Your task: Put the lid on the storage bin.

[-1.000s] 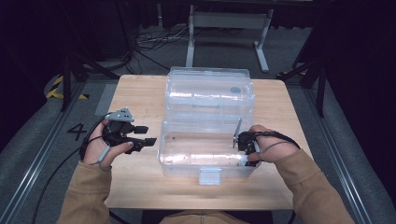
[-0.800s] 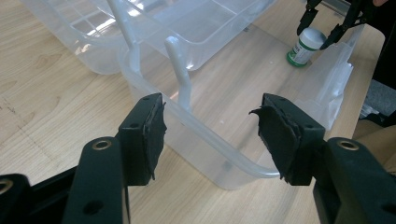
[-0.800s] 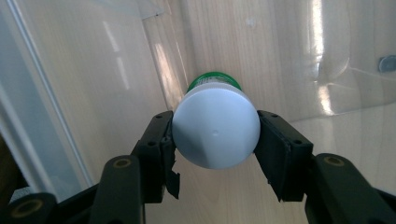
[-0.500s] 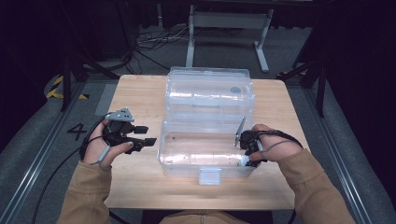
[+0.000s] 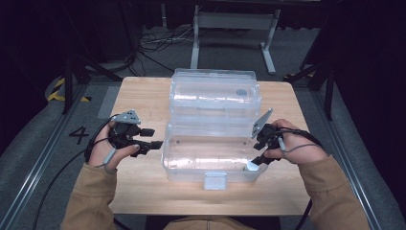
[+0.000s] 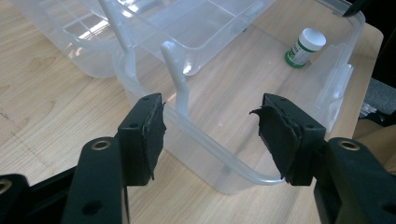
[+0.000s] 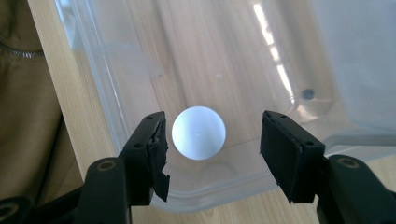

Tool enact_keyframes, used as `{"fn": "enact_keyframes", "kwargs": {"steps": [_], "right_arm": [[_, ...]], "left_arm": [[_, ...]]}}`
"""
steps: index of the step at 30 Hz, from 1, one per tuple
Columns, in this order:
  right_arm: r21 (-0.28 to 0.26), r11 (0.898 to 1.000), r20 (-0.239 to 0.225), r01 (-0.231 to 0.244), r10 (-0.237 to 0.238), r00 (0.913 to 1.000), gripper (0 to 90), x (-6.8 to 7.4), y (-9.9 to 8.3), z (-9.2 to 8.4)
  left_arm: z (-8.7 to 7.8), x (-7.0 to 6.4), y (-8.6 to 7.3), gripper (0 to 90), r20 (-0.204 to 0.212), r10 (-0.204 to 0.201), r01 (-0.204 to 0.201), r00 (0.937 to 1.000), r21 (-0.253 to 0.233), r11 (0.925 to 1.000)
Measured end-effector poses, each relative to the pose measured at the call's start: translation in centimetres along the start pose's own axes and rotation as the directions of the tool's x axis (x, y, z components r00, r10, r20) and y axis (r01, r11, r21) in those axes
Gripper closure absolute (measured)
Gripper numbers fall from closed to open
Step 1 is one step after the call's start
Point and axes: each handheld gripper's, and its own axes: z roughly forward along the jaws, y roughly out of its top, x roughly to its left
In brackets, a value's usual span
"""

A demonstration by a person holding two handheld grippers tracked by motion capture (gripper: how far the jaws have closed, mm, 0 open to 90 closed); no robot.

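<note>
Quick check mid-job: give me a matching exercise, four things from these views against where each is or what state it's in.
Things:
1. small white-capped bottle
2. clear plastic bin
3. bin lid
4. right gripper

States or places:
A. swung open, lying behind the bin
B. standing inside the bin, in a near corner
C. jaws apart above the bottle's cap, holding nothing
D. on the wooden table, its white latch facing the person

Pairs: 1-B, 2-D, 3-A, 4-C

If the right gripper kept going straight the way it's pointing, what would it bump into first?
Probably the little bottle's white cap. The right gripper points down into the clear box, fingers open, with the cap between and beyond them. Depth is hard to judge.
</note>
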Motion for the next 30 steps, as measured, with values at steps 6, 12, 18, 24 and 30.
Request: {"fn": "enact_keyframes", "kwargs": {"steps": [6,12,18,24,30], "right_arm": [[-0.099,0.995,0.020,-0.019,0.021,0.9996,42.5,-0.3,0.0,-1.7],[-0.166,0.986,0.022,-0.025,0.030,0.9993,43.7,-0.4,0.4,-3.0],[-0.250,0.967,0.024,-0.047,0.054,0.9982,45.8,-0.9,1.3,-4.5],[-0.319,0.947,0.049,-0.045,0.064,0.9967,46.2,-1.7,2.5,-5.8],[-0.397,0.917,0.059,-0.050,0.079,0.9951,47.1,-3.1,3.9,-6.3]], "left_arm": [[0.0,0.0,0.0,41.0,-0.001,-0.005,0.005,1.0000,-0.001,1.0000],[0.0,-0.1,-0.1,41.0,-0.002,-0.004,0.004,1.0000,0.005,1.0000],[-0.3,-0.3,-0.5,41.1,-0.007,-0.011,0.011,0.9999,0.004,0.9999],[-0.9,-0.4,-1.1,41.1,-0.021,-0.022,0.022,0.9995,0.001,0.9998],[-1.4,-0.6,-1.6,41.0,-0.033,-0.036,0.036,0.9988,0.002,0.9994]]}}
